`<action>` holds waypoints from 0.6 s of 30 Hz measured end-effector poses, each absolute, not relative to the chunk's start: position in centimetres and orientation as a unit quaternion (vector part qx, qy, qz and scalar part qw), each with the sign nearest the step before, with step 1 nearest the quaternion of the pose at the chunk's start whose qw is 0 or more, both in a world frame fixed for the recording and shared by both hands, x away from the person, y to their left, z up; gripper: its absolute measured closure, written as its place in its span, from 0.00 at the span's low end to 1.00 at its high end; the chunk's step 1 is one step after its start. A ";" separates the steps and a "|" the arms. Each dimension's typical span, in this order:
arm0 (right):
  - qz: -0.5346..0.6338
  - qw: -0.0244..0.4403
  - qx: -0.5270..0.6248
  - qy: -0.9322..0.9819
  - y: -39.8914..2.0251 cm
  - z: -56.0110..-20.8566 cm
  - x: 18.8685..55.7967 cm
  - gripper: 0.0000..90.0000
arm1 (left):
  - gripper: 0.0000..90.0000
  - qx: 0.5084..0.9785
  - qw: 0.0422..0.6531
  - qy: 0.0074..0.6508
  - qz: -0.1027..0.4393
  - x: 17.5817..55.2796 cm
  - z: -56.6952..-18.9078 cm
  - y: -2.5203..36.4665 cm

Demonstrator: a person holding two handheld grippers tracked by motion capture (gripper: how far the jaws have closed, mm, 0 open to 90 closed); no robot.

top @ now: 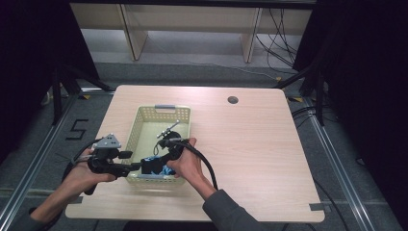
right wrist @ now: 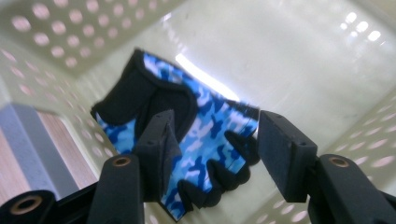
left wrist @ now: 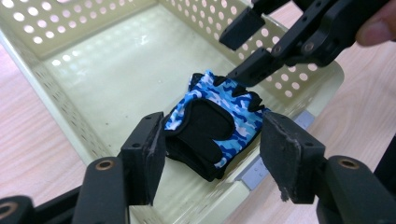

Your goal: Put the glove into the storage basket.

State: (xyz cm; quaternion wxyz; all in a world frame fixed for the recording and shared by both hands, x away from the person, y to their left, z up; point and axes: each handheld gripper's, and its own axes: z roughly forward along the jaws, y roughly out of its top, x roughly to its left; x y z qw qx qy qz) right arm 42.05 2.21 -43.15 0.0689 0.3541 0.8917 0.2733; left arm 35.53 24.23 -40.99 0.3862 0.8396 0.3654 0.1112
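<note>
The blue camouflage glove (top: 156,166) lies at the near end of a cream perforated basket (top: 136,126) that stands on the wooden tabletop (top: 260,144). In the high view the left gripper (top: 136,166) reaches over the basket's near left corner, and the right gripper (top: 155,162) dips into the basket just above the glove, its cable looping back past the person's hand.

In the left gripper view, the glove (left wrist: 212,123) rests flat on the basket (left wrist: 93,65) floor, black palm patch up, close to the near wall. The left gripper (left wrist: 212,154) stands spread, its pads on either side of the glove without pressing on it. The right gripper (left wrist: 245,51) comes in from the top right, one jaw tip at the glove's far edge.

In the right gripper view, the right gripper (right wrist: 215,144) is spread wide above the glove (right wrist: 196,126), whose short black finger stubs point toward the camera; the pads do not pinch it.
</note>
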 end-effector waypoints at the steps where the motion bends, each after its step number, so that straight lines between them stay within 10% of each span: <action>1: 0.277 0.071 0.352 0.891 2.1 -42.9 42.1 0.51 | 0.45 0.840 0.386 0.364 0.115 35.5 -40.9 24.2; 18: 0.363 0.072 0.364 0.855 -2.7 -39.9 40.4 0.45 | 0.35 0.817 0.444 0.353 0.108 33.1 -40.5 22.2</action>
